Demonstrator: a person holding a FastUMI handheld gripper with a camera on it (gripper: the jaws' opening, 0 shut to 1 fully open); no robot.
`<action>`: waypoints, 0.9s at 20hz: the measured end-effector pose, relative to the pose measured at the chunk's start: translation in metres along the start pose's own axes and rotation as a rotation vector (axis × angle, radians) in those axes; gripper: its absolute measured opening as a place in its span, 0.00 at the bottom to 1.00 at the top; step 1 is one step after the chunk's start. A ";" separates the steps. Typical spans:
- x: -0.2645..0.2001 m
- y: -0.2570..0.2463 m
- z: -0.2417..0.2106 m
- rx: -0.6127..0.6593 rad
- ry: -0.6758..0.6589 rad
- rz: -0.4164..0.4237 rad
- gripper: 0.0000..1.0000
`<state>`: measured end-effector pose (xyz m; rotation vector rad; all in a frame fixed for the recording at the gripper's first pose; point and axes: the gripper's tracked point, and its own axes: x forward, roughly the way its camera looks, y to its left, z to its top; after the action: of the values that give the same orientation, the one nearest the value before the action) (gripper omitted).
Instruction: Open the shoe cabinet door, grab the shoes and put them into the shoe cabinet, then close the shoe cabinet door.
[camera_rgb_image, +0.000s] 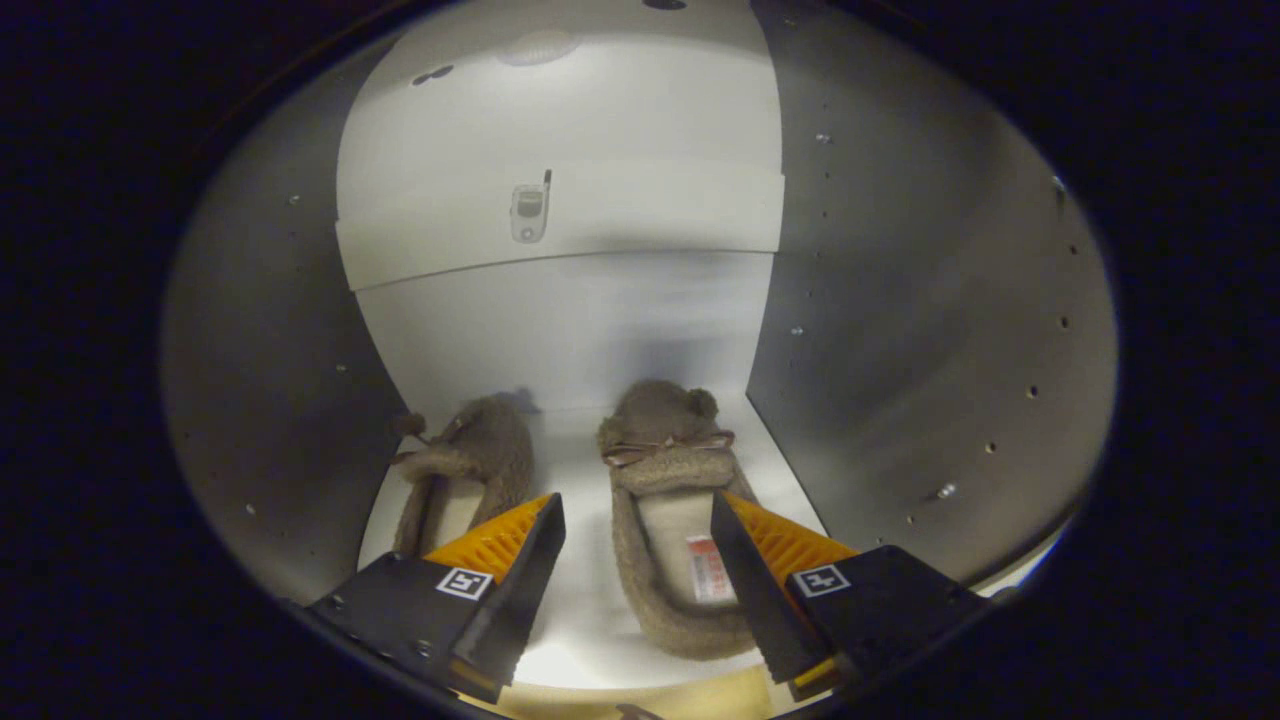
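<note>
Inside the shoe cabinet now: two fuzzy brown slippers sit side by side on its white floor, toes toward the back panel. Gripper fingers spread wide, holding nothing. Right slipper lies between them; left slipper just beyond the left finger.

I count slippers: 2, left and right | cabinet shelves: 1 | tool: 1, fingers apart
</note>
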<state>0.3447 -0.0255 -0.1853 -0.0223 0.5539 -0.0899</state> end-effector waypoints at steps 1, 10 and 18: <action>-0.010 -0.001 0.000 0.003 -0.007 0.001 0.93; -0.173 0.002 -0.003 -0.016 -0.213 0.105 0.94; -0.341 0.003 -0.044 -0.008 -0.348 0.189 0.95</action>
<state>0.0329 0.0085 -0.0434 0.0072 0.2070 0.0992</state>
